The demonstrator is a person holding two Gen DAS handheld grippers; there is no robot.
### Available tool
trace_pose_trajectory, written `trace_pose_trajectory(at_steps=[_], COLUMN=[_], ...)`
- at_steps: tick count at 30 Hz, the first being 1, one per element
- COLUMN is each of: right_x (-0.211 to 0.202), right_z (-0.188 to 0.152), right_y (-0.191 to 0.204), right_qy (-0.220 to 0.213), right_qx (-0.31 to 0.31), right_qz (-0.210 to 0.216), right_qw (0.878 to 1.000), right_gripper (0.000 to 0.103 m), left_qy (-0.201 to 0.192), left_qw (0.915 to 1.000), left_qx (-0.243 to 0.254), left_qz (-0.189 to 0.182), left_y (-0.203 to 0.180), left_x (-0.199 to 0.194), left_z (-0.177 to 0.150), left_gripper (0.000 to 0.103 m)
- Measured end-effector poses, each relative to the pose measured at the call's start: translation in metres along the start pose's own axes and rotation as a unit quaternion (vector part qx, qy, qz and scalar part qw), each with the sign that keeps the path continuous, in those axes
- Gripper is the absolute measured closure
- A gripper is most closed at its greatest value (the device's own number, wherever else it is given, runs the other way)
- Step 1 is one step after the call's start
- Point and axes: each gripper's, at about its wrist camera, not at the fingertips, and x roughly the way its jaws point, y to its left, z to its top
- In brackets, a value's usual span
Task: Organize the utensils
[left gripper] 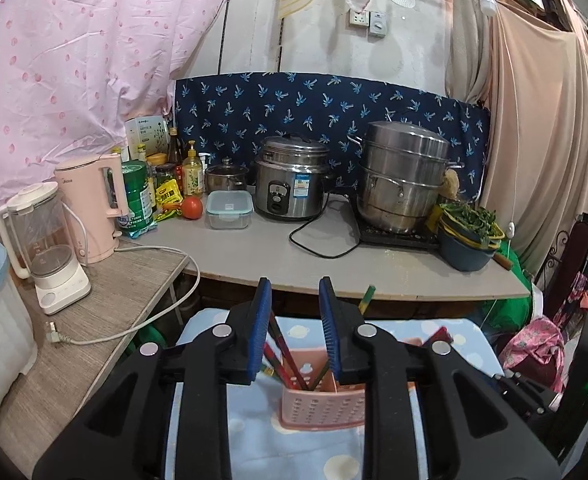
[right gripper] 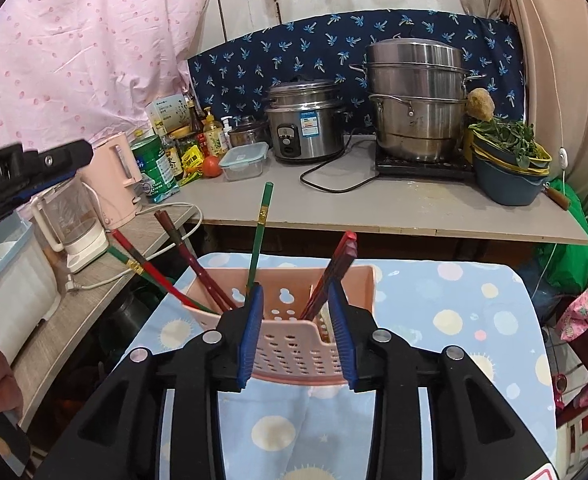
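Note:
A pink perforated utensil holder (right gripper: 294, 344) stands on a blue dotted cloth (right gripper: 454, 320). Leaning in it are a green chopstick (right gripper: 259, 224), a red pair (right gripper: 336, 268), a dark red pair (right gripper: 185, 252) and a red-and-green pair (right gripper: 141, 264). My right gripper (right gripper: 296, 286) is open just in front of the holder, its pads touching nothing. In the left wrist view, the holder (left gripper: 322, 406) lies below my left gripper (left gripper: 294, 280), which is open. Red chopsticks (left gripper: 285, 344) rise beside its left pad without being pinched. The left gripper's body (right gripper: 33, 168) also shows at the right wrist view's left edge.
Behind the cloth runs a grey counter (left gripper: 374, 264) with a rice cooker (left gripper: 289, 184), a steel steamer (left gripper: 402, 176), a lidded box (left gripper: 229, 210), a tomato (left gripper: 191, 207) and a basin of greens (left gripper: 468, 240). A pink kettle (left gripper: 93, 208), a blender (left gripper: 45, 248) and a loose cable (left gripper: 133, 328) sit on the left shelf.

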Motion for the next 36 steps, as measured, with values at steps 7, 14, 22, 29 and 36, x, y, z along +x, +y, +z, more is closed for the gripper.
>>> trace_pose_trajectory(at_steps=[7, 14, 22, 29, 36], right_x=[-0.036, -0.075, -0.110, -0.132, -0.143], right_z=[-0.022, -0.052, -0.094, -0.128, -0.157], right_y=[0.000, 0.005, 0.014, 0.011, 0.006], right_qy=[0.001, -0.001, 0.002, 0.014, 0.030], right_qx=[0.001, -0.008, -0.019, 0.011, 0.035], right_qz=[-0.011, -0.026, -0.052, -0.056, -0.058], right_qw=[1.000, 1.000, 0.998, 0.998, 0.997], right_gripper=[0.065, 0.056, 0.050, 0.044, 0.044], left_qy=[0.030, 0.065, 0.090, 0.108, 0.118], left_qw=[0.9993, 0.9975, 0.9950, 0.9931, 0.9918], left_qx=[0.019, 0.020, 0.030, 0.033, 0.035], left_qz=[0.012, 0.020, 0.031, 0.032, 0.035], left_y=[0.005, 0.012, 0.013, 0.010, 0.008], left_x=[-0.024, -0.047, -0.078, -0.099, -0.113], left_z=[-0.036, -0.073, -0.117, -0.149, -0.171], left_gripper=[0.079, 0.078, 0.069, 0.060, 0.048])
